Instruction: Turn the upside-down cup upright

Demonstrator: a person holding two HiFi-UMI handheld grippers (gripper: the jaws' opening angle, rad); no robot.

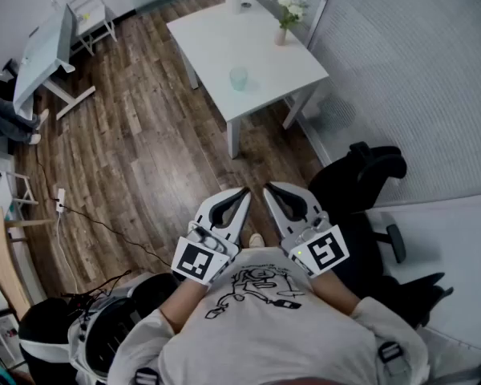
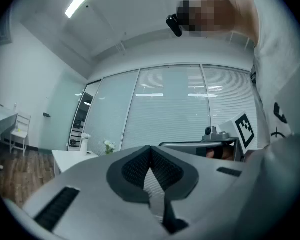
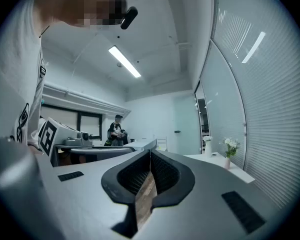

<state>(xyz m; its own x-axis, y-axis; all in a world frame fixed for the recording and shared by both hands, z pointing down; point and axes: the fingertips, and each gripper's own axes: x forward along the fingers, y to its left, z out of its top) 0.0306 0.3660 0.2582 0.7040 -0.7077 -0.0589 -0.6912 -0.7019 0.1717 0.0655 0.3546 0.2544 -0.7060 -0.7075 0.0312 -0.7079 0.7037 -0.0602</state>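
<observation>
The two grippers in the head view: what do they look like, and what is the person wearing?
The left gripper and the right gripper are alike: pale grey curved shells lined with black ribbed pads, each carrying a white cube with a black square marker. The person wears a light T-shirt with a black line drawing.

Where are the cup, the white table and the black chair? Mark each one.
cup [image 1: 239,79], head view, middle of its side.
white table [image 1: 212,42], head view, bare part of its top.
black chair [image 1: 354,181], head view, its black upholstery.
</observation>
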